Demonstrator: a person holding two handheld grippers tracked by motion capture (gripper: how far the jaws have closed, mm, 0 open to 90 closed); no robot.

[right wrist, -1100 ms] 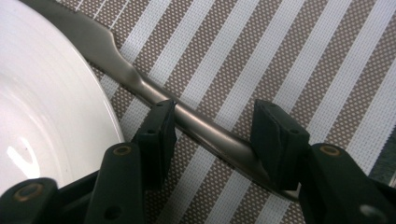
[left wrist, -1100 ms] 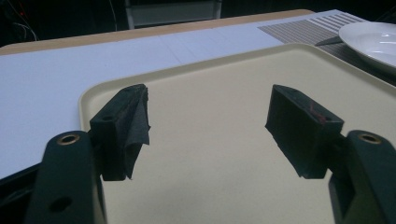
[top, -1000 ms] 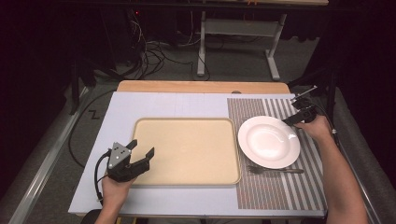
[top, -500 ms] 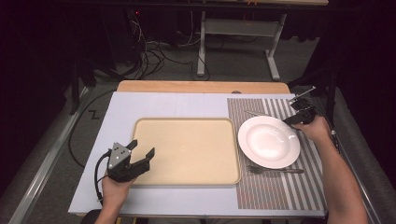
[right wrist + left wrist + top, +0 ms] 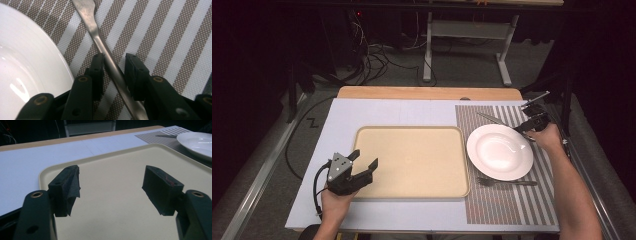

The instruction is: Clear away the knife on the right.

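- Right gripper view: the right gripper (image 5: 113, 75) has its jaws astride the knife (image 5: 105, 50) handle; they have just been closing, the pads meeting the metal.
- Knife lies flat on the striped mat (image 5: 160, 37), just beside the plate (image 5: 25, 62) rim; its long axis runs diagonally, blade away from the gripper.
- High view: left gripper (image 5: 362, 167), well left of the plate (image 5: 499, 152), gapes empty over the tray (image 5: 412, 160).

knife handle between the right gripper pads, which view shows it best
The right gripper view: the knife runs up between the right gripper pads, beside the plate. The high view shows it small, above the plate. The left gripper view catches a sliver near the far mat.
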